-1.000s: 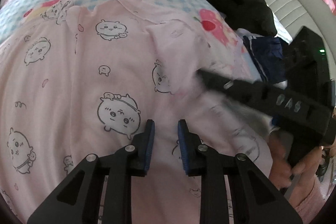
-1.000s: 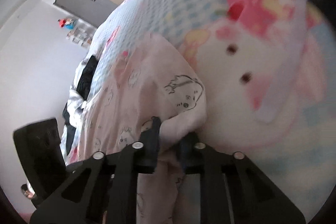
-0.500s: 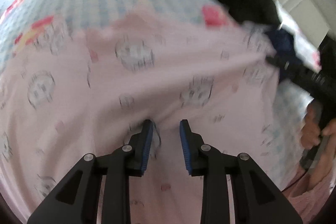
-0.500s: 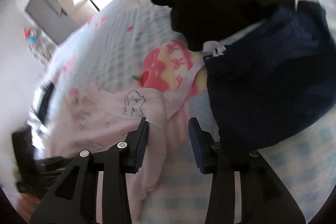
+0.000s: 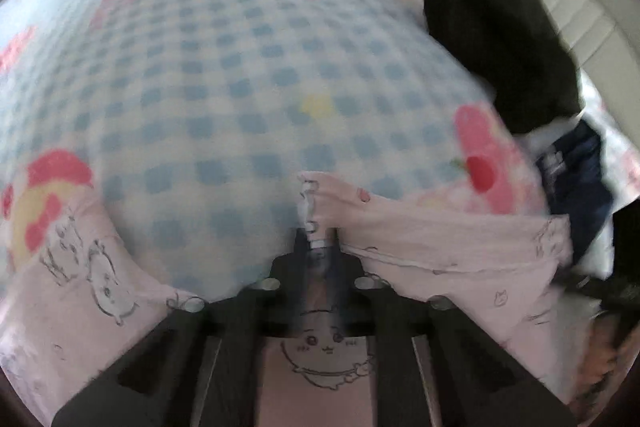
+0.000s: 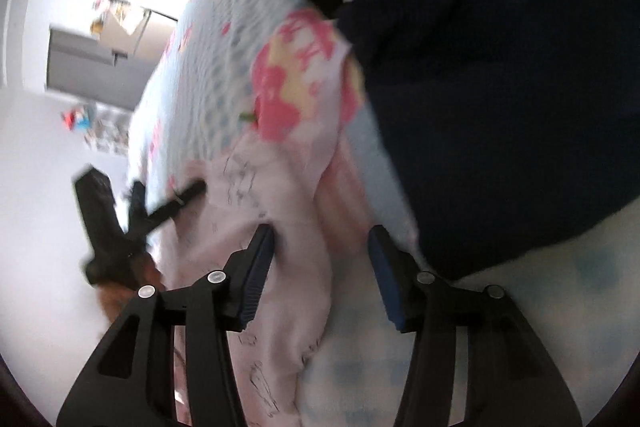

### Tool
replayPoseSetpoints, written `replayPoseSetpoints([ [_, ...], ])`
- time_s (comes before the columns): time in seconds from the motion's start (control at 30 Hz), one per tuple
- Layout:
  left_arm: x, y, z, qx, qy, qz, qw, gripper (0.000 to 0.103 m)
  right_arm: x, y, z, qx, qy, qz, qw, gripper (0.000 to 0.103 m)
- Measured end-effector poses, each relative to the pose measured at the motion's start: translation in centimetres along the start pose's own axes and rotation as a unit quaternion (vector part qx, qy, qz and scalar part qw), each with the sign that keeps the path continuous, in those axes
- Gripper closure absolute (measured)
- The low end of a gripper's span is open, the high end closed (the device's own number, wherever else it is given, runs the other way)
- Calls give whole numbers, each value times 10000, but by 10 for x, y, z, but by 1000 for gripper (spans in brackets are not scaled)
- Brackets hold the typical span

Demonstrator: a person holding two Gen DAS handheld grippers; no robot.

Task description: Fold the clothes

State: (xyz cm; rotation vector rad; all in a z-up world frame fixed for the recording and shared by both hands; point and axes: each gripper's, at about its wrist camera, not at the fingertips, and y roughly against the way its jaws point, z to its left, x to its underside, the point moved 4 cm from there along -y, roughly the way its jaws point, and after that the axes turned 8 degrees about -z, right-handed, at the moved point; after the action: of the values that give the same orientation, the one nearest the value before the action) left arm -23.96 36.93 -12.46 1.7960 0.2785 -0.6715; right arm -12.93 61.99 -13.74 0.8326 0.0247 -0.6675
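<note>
Left tongs (image 5: pixel 317 241): I see them pressed together on a bunched edge of the pink shirt (image 5: pixel 440 247), having just closed on it.
Right tongs (image 6: pixel 322 267): I see them apart, jaws just opened; a fold of the pink shirt lies between them, and neither pad presses on it.
Pink shirt: it lies on the bed (image 5: pixel 240 67), near edge, printed with small cartoon faces; from my left tongs a band of it stretches to the right.
Bed cover: blue-and-white checks with pink and red figures, blurred in both views.
Black garment (image 5: pixel 500 39): heaped at the far right of the bed.
Navy garment (image 6: pixel 520 87): just beside the black one, on its near side, close to my right tongs.
Left tongs from the right view (image 6: pixel 192 193): at the shirt's left side, its body and the holding hand blurred.
</note>
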Motion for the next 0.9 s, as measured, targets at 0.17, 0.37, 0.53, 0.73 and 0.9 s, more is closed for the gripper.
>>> replayPoseSetpoints([
  [0.17,-10,32,17,-679,38,-648,9956,96,2,15,40,146,1196,-546,9912,59],
  [0.37,15,21,34,-789,-112,-95,9968,96,4,-1,35,260,938,-738,9925,58],
  [0.53,23,16,25,-713,-142,-58,9973,96,23,-38,50,-19,1102,-386,9932,58],
  [0.73,32,21,28,-640,-27,-43,9979,96,68,-40,110,-58,2975,-71,9547,59],
  [0.9,33,26,32,-595,10,-67,9982,96,37,-28,76,-413,1501,-516,9865,59],
])
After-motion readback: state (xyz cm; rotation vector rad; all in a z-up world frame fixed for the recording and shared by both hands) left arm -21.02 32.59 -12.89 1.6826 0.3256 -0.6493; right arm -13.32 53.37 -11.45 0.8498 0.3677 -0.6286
